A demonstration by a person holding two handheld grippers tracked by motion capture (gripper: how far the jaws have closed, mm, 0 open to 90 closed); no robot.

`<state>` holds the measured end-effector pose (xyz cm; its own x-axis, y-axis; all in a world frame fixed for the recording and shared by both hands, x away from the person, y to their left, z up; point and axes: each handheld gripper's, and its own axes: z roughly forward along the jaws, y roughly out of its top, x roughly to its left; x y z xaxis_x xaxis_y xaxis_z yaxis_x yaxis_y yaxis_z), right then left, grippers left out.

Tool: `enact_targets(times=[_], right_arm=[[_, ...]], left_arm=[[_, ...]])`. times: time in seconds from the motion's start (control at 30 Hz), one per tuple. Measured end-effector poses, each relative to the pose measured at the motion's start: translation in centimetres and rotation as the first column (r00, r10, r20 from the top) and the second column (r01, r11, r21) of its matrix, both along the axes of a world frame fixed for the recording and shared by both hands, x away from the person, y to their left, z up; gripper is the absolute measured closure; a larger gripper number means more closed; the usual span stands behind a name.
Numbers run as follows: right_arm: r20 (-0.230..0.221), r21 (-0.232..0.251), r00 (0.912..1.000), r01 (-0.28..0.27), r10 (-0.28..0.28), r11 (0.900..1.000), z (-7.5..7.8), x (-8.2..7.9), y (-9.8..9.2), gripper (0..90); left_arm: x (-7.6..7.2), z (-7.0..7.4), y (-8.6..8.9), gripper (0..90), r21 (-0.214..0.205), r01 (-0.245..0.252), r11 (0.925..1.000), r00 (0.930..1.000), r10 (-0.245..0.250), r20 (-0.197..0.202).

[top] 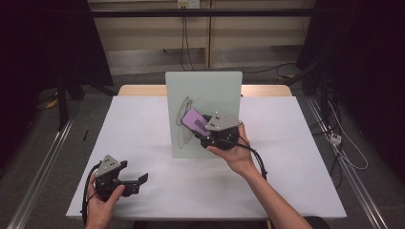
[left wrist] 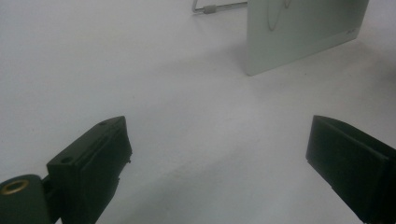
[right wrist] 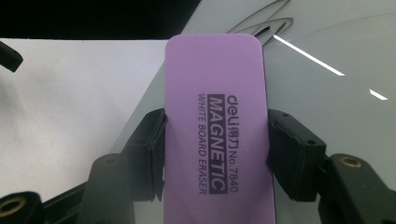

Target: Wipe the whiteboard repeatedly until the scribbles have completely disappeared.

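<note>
Near the front left corner of the table (top: 143, 124), a hand is holding the left gripper (top: 136, 180) low over the white surface, its jaws standing wide apart with nothing between them; in the left gripper view bare tabletop is showing in the gap. Farther in, toward the middle of the table, the right gripper (right wrist: 215, 140) is clamping a purple eraser (right wrist: 217, 116) by its two long sides, its printed back facing that gripper's camera. The eraser is lying against the face of the upright whiteboard (top: 210, 90), beside looping pen scribbles (top: 185, 119). The whiteboard is standing toward the table's far edge.
</note>
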<state>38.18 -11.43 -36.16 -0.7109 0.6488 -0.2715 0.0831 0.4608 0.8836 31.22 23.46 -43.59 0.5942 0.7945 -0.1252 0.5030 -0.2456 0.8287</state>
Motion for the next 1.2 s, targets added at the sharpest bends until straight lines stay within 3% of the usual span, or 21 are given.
enact_targets(times=[0.53,1.0,1.2], right_arm=[[-0.011,-0.008,0.9999,0.001,-0.001,1.0000,-0.5,0.0,0.7,41.7],[-0.062,-0.054,0.9963,-0.063,0.060,0.9965,-2.6,-0.3,3.0,41.7],[-0.043,-0.055,0.9983,-0.042,0.040,0.9976,-2.1,-0.3,2.9,41.7]], left_arm=[[0.0,0.0,-0.1,6.1,0.002,0.001,1.0000,1.0000,-0.001,-0.001],[0.0,0.1,0.0,6.1,-0.003,-0.001,1.0000,1.0000,0.001,0.002],[0.0,0.0,0.0,6.1,-0.007,-0.002,1.0000,1.0000,0.002,0.002]])
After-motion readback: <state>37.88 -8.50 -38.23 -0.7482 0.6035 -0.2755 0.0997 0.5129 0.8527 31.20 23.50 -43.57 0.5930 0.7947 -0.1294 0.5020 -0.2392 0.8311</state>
